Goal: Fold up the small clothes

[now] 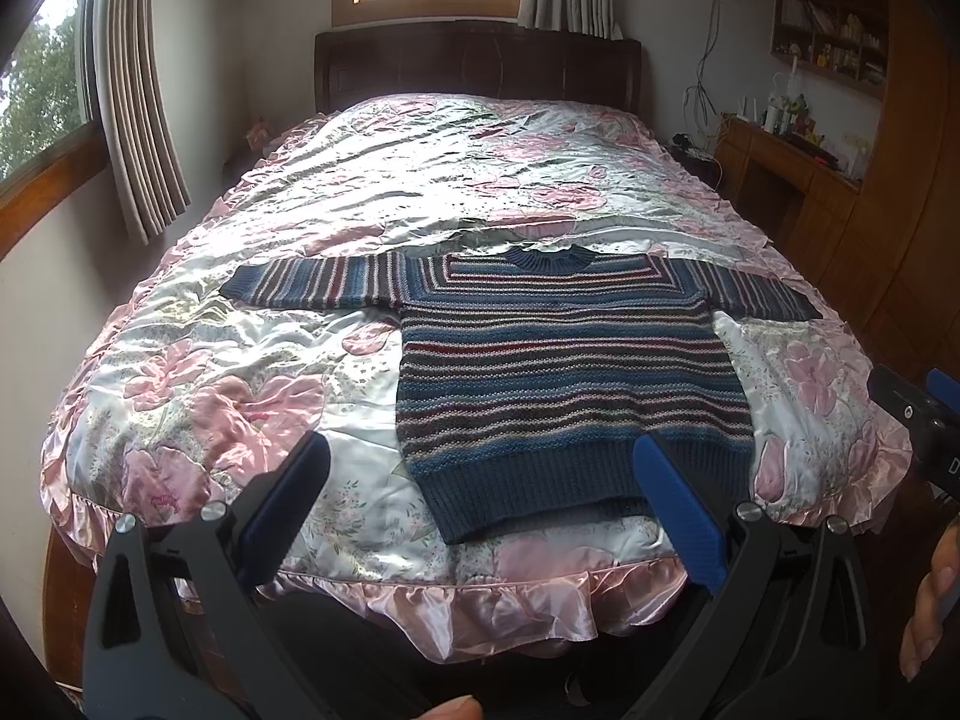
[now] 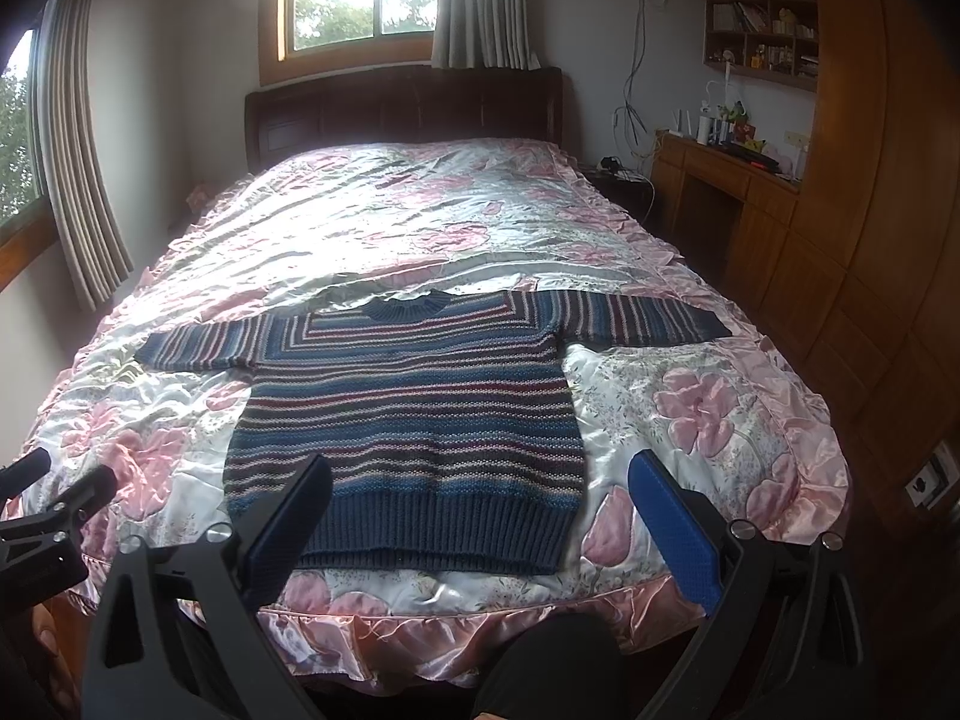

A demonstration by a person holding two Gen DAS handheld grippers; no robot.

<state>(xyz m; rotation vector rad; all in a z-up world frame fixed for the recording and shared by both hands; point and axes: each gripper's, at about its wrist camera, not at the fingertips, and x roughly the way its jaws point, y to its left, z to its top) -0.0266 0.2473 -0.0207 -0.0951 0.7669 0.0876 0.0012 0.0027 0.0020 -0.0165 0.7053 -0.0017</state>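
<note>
A small knitted sweater (image 1: 558, 360) (image 2: 408, 420) with blue, maroon and pink stripes lies flat on the bed, front up, both sleeves spread out sideways, its ribbed hem toward me. My left gripper (image 1: 483, 456) hovers open above the foot of the bed, near the hem's left corner, holding nothing. My right gripper (image 2: 480, 480) is also open and empty, just above the hem's right half. The right gripper's black body (image 1: 918, 420) shows at the right edge of the left wrist view, and the left gripper's body (image 2: 42, 516) at the left edge of the right wrist view.
A shiny pink floral bedspread (image 1: 240, 396) (image 2: 708, 420) with a ruffled edge covers the bed. A dark headboard (image 1: 474, 60) stands at the far end under a window. Wooden desk and cabinets (image 2: 780, 228) line the right side; curtains (image 1: 138, 90) hang left. A hand (image 1: 930, 594) holds the gripper.
</note>
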